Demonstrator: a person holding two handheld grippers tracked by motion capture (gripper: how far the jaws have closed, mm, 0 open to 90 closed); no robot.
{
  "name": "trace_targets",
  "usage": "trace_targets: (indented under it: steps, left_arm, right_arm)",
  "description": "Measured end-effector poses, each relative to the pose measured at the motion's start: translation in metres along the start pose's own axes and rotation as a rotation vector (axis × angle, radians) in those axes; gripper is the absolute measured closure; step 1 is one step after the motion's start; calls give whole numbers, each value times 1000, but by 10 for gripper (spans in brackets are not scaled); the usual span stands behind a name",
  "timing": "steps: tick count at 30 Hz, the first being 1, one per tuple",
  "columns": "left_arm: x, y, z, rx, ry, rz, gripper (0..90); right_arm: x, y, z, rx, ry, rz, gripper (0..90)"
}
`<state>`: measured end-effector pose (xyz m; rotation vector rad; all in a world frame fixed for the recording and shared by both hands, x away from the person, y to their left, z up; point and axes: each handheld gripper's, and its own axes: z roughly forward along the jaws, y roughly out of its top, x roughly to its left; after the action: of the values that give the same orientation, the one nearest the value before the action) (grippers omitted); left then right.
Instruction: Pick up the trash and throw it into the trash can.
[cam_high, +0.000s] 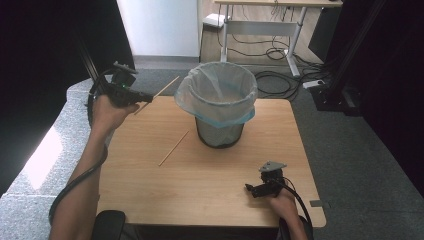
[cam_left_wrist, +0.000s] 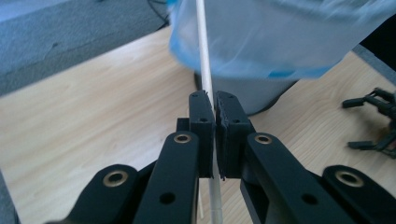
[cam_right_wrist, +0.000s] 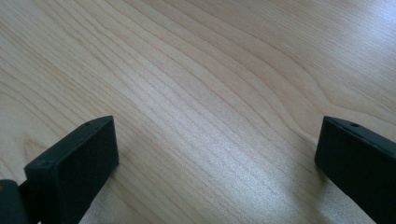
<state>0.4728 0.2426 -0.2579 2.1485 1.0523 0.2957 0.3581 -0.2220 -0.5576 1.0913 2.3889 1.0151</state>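
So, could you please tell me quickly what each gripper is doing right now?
Left gripper: jaws shut on a wooden stick.
Right gripper: jaws open, holding nothing, over the table.

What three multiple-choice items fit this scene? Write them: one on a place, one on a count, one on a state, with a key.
1. Where does the loose wooden stick lie?
A. On the table, left of the mesh bin
B. Inside the bin
C. On the floor

2. How many wooden sticks are in the high view?
A. One
B. Two
C. Four

3. How do the jaws of the right gripper stand?
A. Shut on a stick
B. Shut on the bin liner
C. Open, with nothing between them

Key:
1 A: the stick rests flat on the table, apart from the mesh bin.
2 B: one lies on the table, and the held stick sits clamped in the left gripper.
3 C: the right gripper view shows bare wood between two jaws set wide apart.
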Motion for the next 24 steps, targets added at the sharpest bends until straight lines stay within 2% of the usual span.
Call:
trace_targets:
  steps: [1,2,3,4,5,6,7,9,14,15,18,19,20,21,22,23,24]
  left_arm:
    - [-3,7,1,0,-6,10,862]
    - [-10,20,4,1,-21,27,862]
    - [-10,20,4,1,-21,27,862]
    - [-14,26,6,4,-27,34,862]
    - [-22,39,14,15,-39,52,862]
    - [-25,45,18,19,-45,59,862]
    - [-25,45,18,19,-45,59,862]
    - [-32,56,29,35,-53,76,862]
    - [-44,77,56,71,-68,92,862]
    - [-48,81,66,84,-72,98,862]
    - [-51,85,76,84,-73,100,858]
    - [-52,87,83,63,-55,100,849]
    - [-52,87,85,43,-48,92,793]
    - [-52,87,85,43,-48,92,669]
    - [-51,88,87,30,-51,82,669]
    - [-51,87,87,22,-51,81,541]
    - [-51,85,86,7,-28,98,470]
  right_arm:
    - [0,0,0,0,2,0,0]
    - [0,0,0,1,3,0,0]
    - [0,0,0,1,3,0,0]
    - [0,0,0,1,3,-2,0]
    - [0,0,0,2,5,-1,0]
    - [0,0,0,1,5,-2,0]
    - [0,0,0,1,5,-2,0]
    - [0,0,0,2,7,-6,0]
    - [0,0,0,1,12,-12,0]
    - [1,0,0,1,12,-12,0]
    - [1,0,0,2,14,-14,0]
    - [1,0,0,2,14,-14,0]
    - [1,0,0,2,15,-15,0]
    - [1,0,0,2,15,-15,0]
    - [1,0,0,2,15,-16,0]
    - [1,0,0,2,16,-17,0]
    - [2,0,0,2,18,-16,0]
